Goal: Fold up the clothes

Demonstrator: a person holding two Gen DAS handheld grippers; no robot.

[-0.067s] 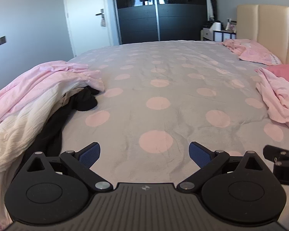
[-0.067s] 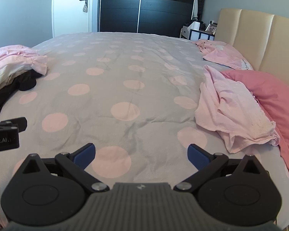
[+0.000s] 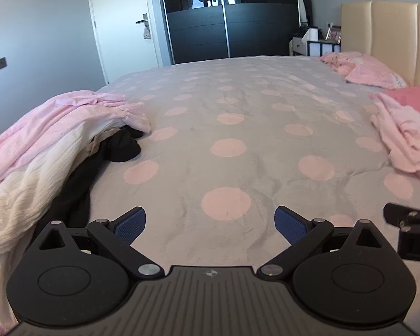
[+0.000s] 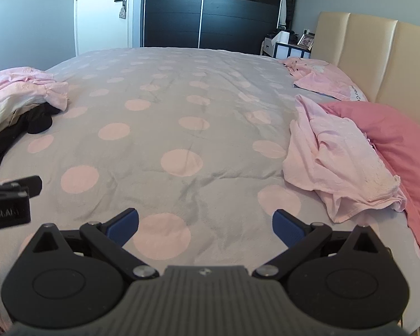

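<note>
I hold two grippers low over a bed (image 3: 238, 106) with a grey, pink-dotted cover. My left gripper (image 3: 210, 221) fills the bottom of its frame, blue-padded fingers (image 3: 130, 225) spread wide with nothing between them. My right gripper (image 4: 205, 221) sits the same way at the bottom of its own frame, spread wide and empty too. Each gripper's edge shows at the side of the other's view, so they are side by side.

The clothes wait in two places. At the left of the left view lies a heap (image 3: 56, 140): pink garment on top, cream one below, black one (image 3: 120, 145) poking out toward the middle. At the right of the right view a crumpled pink top (image 4: 336, 162) lies against a darker pink pillow (image 4: 400, 140). A second pillow (image 4: 322, 81) sits in the upper right, by the headboard.

I judge the folding not yet started, or between garments: I see nothing neatly folded, nothing is held, and the middle of the bed is bare. Every garment in view is left to pick up, spread and fold.
</note>
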